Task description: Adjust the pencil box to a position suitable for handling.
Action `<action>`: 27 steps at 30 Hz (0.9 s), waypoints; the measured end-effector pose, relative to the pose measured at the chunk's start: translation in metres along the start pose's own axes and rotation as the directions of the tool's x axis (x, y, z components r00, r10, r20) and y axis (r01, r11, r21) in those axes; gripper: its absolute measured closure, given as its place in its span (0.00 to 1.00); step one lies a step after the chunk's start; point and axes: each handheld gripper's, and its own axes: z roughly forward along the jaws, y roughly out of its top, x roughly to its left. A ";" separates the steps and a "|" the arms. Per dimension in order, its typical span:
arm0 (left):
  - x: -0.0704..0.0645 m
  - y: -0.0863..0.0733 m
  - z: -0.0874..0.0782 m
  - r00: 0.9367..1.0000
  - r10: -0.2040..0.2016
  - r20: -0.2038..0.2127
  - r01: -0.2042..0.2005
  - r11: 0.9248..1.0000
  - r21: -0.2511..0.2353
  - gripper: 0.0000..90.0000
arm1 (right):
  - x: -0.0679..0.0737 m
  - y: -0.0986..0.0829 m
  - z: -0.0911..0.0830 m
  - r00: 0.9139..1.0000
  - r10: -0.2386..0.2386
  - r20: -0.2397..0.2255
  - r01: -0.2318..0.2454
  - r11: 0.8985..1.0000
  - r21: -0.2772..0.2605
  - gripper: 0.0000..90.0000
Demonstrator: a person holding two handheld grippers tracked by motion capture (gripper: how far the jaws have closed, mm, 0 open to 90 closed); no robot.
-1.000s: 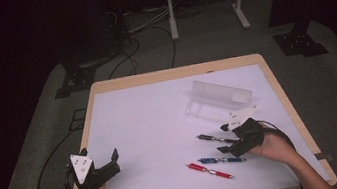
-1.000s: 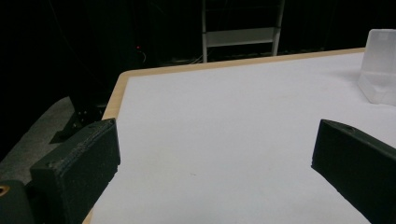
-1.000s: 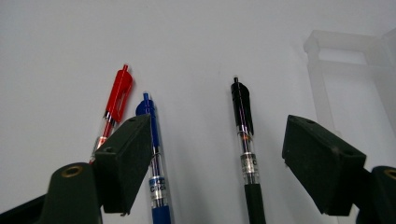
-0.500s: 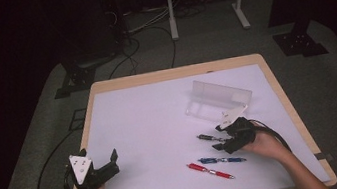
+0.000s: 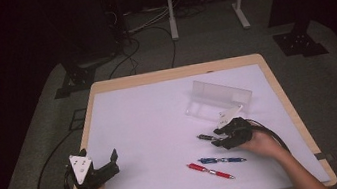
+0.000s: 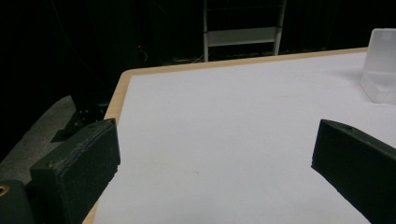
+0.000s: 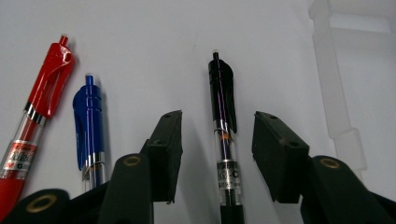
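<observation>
The right gripper (image 7: 217,140) is lowered over the black click pen (image 7: 223,112) lying on the white-topped desk (image 5: 150,122), its fingers (image 7: 166,140) spread either side of the barrel without touching it. The step looks like a pick-up; next, closing squarely. The left gripper (image 5: 102,170) rests spread and empty near the desk's corner.

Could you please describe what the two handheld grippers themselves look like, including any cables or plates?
Both are black. The left gripper carries a grey three-cornered plate with dark dots and trails a black cable. The right gripper has a pale plate and a black cable too. The jaws are blocky with matte pads, and brass-coloured ringed holes behind.
</observation>
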 end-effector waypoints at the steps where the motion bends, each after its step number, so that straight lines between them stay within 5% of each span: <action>1: 0.000 0.000 0.000 1.000 0.000 0.000 0.000 1.000 0.000 0.00 | -0.001 0.000 0.000 1.000 -0.001 -0.004 0.001 1.000 0.004 0.62; 27: 0.000 0.000 0.000 1.000 0.001 -0.003 -0.001 1.000 0.001 0.00 | -0.007 -0.005 0.007 0.999 0.026 -0.048 -0.025 0.999 0.031 0.86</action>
